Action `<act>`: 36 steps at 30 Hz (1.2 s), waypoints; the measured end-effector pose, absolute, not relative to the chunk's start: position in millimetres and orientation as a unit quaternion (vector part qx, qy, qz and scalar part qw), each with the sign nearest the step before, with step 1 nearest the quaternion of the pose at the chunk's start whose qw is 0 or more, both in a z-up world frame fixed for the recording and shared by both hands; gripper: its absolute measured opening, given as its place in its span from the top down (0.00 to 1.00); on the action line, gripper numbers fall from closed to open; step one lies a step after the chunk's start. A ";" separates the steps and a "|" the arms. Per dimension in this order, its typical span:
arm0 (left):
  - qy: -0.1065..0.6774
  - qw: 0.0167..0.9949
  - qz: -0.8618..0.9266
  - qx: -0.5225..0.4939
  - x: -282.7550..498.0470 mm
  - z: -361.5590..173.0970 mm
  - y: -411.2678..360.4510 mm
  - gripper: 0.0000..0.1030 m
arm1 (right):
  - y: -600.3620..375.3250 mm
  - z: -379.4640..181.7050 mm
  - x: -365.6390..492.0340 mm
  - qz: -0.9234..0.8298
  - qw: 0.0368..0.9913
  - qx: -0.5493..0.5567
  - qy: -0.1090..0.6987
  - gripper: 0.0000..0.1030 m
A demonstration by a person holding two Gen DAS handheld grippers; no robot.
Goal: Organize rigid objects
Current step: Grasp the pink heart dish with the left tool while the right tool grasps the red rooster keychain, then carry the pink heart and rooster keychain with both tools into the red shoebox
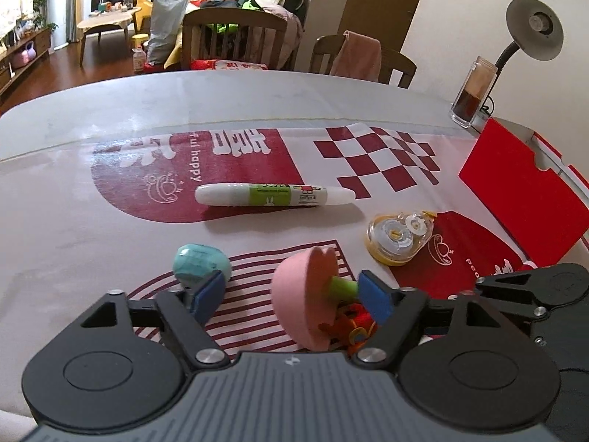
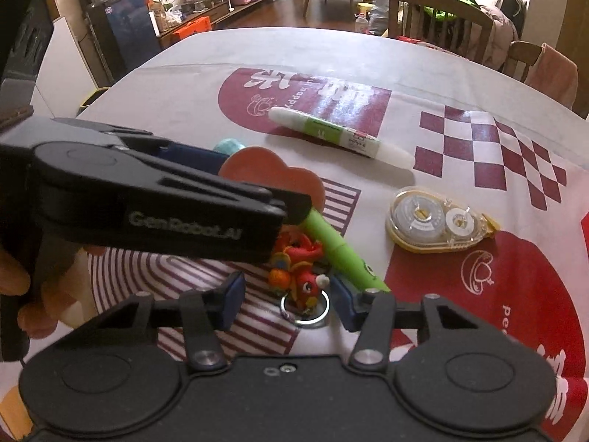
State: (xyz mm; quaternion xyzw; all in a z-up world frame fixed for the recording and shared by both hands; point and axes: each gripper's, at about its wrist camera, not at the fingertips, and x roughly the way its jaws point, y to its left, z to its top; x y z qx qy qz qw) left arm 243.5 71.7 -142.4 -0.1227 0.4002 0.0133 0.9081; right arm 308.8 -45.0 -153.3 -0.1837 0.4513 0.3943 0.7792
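The toy (image 2: 300, 272), its ring (image 2: 304, 309) on the table (image 2: 221, 59), lies at 12 o'clock between the right claw's (image 2: 289, 304) half-open jaws (nothing gripped); its long axis runs toward 12.

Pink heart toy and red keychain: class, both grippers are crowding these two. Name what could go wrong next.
1. The left gripper straddles the pink heart toy, beside the teal egg; closing may knock the egg away.
2. The right gripper straddles the red keychain, tangled against the toy's green handle; lifting either could drag the other.
3. The grippers may collide.
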 end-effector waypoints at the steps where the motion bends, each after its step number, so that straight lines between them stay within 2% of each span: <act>1: 0.401 0.907 0.012 -0.126 245.3 -143.2 71.7 0.28 | -44.4 -153.8 308.4 0.394 0.780 -0.184 0.451 0.52; 2: 0.401 0.907 0.011 -0.128 246.7 -143.4 71.5 0.30 | -43.6 -154.6 308.4 0.393 0.780 -0.185 0.449 0.53; 4: 0.402 0.906 0.005 -0.133 250.1 -144.8 70.8 0.40 | -43.1 -155.5 307.6 0.392 0.783 -0.187 0.444 0.55; 8: 0.406 0.903 0.001 -0.139 256.0 -147.2 69.9 0.48 | -42.4 -156.2 306.6 0.388 0.788 -0.193 0.436 0.61; 16: 0.424 0.896 -0.025 -0.129 274.8 -151.4 62.7 0.49 | -41.2 -157.3 304.8 0.387 0.791 -0.206 0.428 0.65; 17: 0.426 0.895 -0.025 -0.129 276.1 -152.6 62.3 0.52 | -41.4 -157.3 304.8 0.387 0.791 -0.206 0.427 0.65; 18: 0.429 0.894 -0.024 -0.128 277.2 -153.8 62.2 0.59 | -41.0 -157.8 305.0 0.387 0.791 -0.205 0.427 0.66; 20: 0.431 0.894 -0.017 -0.124 277.9 -154.3 62.3 0.67 | -40.8 -157.9 304.7 0.386 0.792 -0.205 0.425 0.66; 22: 0.431 0.893 -0.015 -0.127 277.5 -154.3 63.4 0.70 | -41.3 -157.7 304.1 0.385 0.794 -0.203 0.425 0.66; 24: 0.429 0.894 -0.013 -0.131 275.4 -153.8 64.6 0.79 | -42.5 -157.0 303.6 0.384 0.795 -0.200 0.425 0.66; 36: 0.416 0.895 0.013 -0.156 251.5 -136.7 80.3 0.80 | -65.8 -132.4 291.3 0.390 0.802 -0.161 0.423 0.66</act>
